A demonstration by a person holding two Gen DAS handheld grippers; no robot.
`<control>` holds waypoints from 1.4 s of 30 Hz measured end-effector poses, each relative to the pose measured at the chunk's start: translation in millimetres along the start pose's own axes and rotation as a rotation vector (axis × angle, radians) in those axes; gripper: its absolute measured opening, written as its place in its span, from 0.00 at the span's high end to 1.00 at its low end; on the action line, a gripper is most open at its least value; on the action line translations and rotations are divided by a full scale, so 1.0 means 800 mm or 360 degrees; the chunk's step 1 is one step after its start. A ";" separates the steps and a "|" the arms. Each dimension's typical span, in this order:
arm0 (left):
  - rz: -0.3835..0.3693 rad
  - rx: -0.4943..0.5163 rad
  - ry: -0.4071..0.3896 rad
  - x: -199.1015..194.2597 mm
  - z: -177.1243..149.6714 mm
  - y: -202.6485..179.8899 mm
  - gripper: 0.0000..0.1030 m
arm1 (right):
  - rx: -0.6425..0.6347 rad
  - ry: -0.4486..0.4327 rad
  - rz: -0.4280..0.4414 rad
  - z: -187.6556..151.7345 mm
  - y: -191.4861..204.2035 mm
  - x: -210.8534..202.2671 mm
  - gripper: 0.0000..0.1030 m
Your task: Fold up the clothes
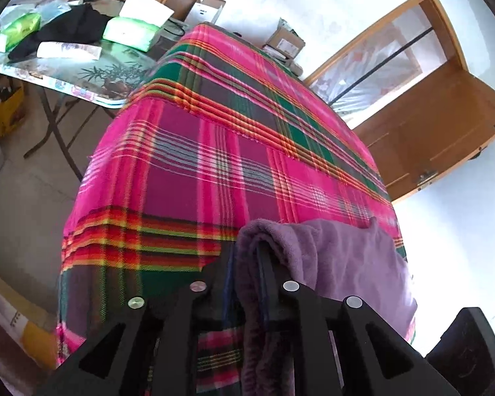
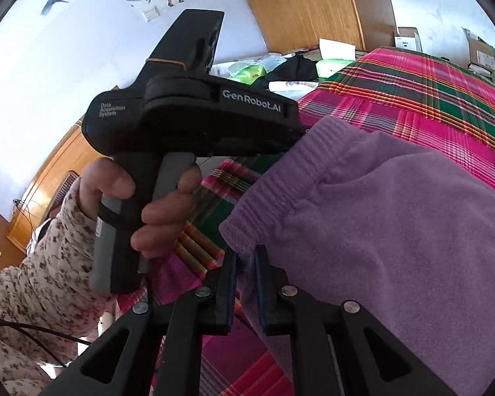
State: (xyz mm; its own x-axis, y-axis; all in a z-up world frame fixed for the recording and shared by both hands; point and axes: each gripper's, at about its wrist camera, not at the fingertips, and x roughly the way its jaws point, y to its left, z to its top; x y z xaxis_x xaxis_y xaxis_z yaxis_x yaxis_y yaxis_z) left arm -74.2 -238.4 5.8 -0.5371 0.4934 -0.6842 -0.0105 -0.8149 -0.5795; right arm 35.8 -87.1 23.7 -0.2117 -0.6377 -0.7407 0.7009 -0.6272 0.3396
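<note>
The left hand-held gripper [image 1: 247,257] is closed on a bunched edge of the purple fleece garment [image 1: 346,264], which drapes over the near end of the plaid blanket [image 1: 214,151]. The right hand-held gripper [image 2: 246,264] pinches the garment's ribbed hem (fingers nearly together, cloth between them). A hand [image 2: 155,211] in a floral sleeve [image 2: 43,264] grips the left tool's handle

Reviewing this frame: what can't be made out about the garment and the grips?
- Purple garment: type and full shape unclear; cut off by the right-wrist frame edge, bunched in the left-wrist view.
- Left gripper: pad contact hidden by fleece draped over the fingers.
- Right gripper: held fabric edge hidden between the fingers.
</note>
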 end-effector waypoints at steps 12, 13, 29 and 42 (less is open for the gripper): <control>0.0029 -0.0157 -0.0022 -0.033 -0.016 0.020 0.67 | -0.0221 0.0024 -0.0115 -0.011 0.033 -0.005 0.63; 0.0029 -0.0167 -0.0019 -0.036 -0.019 0.021 0.66 | -0.0228 0.0021 -0.0128 -0.012 0.036 -0.006 0.63; -0.0066 -0.0366 0.0047 -0.049 -0.036 0.027 0.50 | -0.0432 -0.0035 -0.0538 -0.030 0.062 0.004 0.80; -0.0384 -0.0632 0.0214 -0.027 -0.031 0.036 0.43 | -0.0394 -0.0266 -0.0533 -0.037 0.064 -0.034 0.88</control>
State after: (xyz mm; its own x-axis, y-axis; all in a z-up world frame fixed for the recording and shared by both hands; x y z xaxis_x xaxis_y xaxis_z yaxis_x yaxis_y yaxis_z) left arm -42.4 -264.8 -7.0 -0.4450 0.7103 -0.5455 0.2157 -0.5062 -0.8350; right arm 97.7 -88.6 43.7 -0.5473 -0.4941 -0.6755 0.7127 -0.6983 -0.0667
